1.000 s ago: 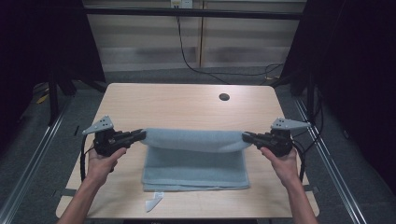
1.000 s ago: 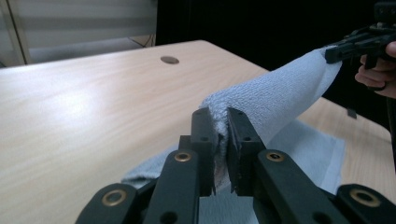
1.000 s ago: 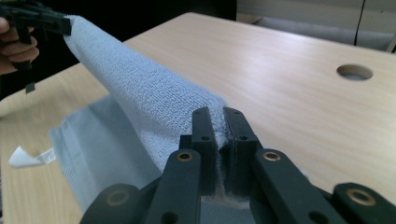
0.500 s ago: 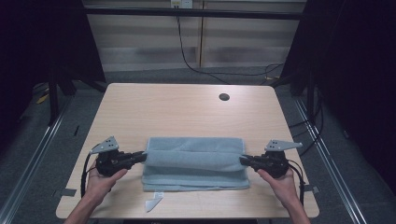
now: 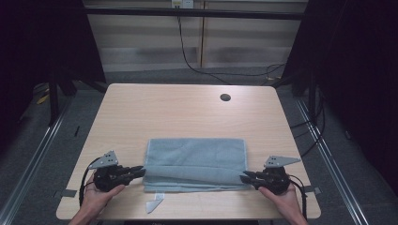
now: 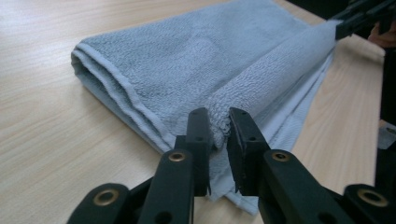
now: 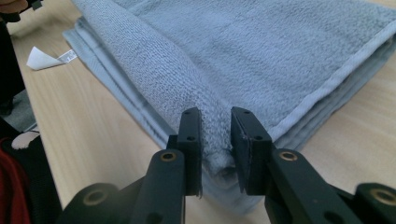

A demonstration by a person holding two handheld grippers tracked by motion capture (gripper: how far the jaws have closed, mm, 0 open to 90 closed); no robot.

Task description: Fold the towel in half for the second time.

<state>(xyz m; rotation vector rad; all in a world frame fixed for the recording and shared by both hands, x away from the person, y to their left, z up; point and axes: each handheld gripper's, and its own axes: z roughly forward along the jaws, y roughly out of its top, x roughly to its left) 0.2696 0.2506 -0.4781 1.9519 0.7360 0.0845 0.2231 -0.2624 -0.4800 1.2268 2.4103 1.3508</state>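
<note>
Towel [image 5: 195, 161] corners pinched in both hand-held grippers [image 5: 136, 170] [image 5: 246, 178]; white tag [image 5: 153, 204] just beside.

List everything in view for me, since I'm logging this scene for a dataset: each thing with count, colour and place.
towel: one, grey-blue, folded, on the near half of the table, its near fold pinched at both ends
table: one, light wood, centre of the high view
cable hole: one, dark, far right part of the tabletop
white tag: one, on the table by the towel's near left corner
wall cable: one, black, hanging behind the table
left gripper: one, black, at the towel's left end, jaws closed on the fold
right gripper: one, black, at the towel's right end, jaws closed on the fold
hands: two, at the near edge, one holding each gripper
</note>
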